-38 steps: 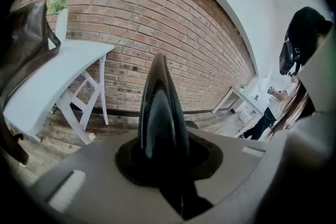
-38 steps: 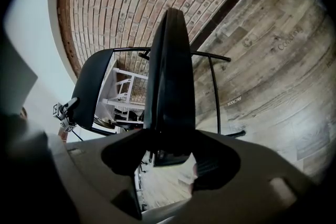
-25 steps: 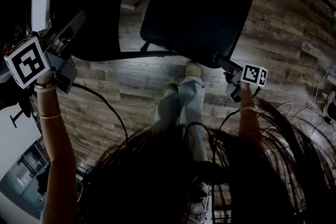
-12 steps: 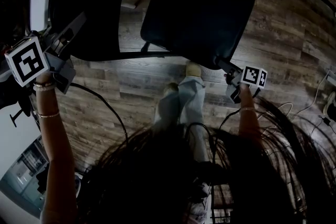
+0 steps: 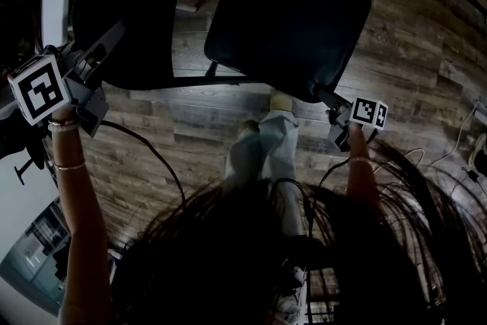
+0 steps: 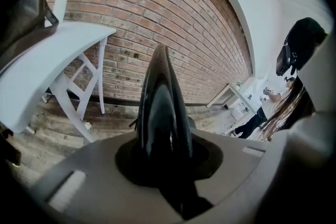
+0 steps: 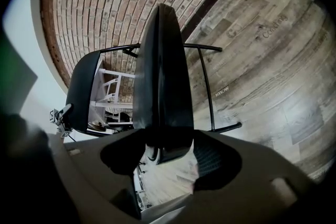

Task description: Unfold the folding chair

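Note:
The black folding chair stands on the wooden floor in front of me. In the head view its padded seat (image 5: 285, 15) is in the upper middle and its backrest (image 5: 125, 4) at the upper left. My left gripper (image 5: 99, 57) is shut on the backrest's edge, which shows as a glossy black blade (image 6: 160, 107) between the jaws of the left gripper (image 6: 163, 165). My right gripper (image 5: 327, 99) grips the seat's near right corner. In the right gripper view the seat's edge (image 7: 163, 86) stands upright in the right gripper (image 7: 168, 152), with the backrest (image 7: 84, 89) and a thin frame tube (image 7: 207, 86) behind it.
A white table (image 6: 47, 55) stands close on the left against the brick wall (image 6: 157, 8). Black cables (image 5: 152, 156) trail over the floor near my legs (image 5: 262, 141). Another person (image 6: 262, 118) stands far back by a white counter.

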Available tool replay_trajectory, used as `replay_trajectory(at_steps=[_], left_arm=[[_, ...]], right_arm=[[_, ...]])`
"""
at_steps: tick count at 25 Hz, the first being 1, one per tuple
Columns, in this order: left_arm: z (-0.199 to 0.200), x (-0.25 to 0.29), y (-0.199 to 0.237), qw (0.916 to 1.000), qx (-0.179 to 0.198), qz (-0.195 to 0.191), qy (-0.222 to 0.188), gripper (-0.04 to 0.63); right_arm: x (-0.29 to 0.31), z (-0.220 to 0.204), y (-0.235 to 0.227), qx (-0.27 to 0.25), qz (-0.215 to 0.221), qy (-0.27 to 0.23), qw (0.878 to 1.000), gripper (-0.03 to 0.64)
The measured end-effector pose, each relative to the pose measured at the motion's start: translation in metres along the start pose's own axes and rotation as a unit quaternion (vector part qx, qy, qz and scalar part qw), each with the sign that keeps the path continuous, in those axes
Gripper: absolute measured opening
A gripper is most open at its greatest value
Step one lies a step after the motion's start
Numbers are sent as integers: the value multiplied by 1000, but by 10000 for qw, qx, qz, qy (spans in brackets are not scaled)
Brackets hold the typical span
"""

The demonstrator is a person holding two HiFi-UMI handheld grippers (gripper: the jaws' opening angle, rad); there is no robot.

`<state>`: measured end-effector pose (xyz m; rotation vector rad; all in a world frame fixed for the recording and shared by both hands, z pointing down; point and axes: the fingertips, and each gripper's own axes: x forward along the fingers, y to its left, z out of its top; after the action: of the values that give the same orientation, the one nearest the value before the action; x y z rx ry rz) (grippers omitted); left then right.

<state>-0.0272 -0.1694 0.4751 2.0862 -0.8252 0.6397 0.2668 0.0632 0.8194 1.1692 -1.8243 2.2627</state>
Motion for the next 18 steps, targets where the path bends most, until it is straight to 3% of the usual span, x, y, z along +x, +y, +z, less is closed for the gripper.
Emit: replay_trajectory(at_steps=[13,18], left_arm=[[-9,1,12,9997,-149,-153,149,78],[-3,1,13,9999,94,-56,106,77]], right_arm=[[-1,-9,-15,206,-338,-58,9992,268],[0,-8,-16,240,-399,-154,9988,268]])
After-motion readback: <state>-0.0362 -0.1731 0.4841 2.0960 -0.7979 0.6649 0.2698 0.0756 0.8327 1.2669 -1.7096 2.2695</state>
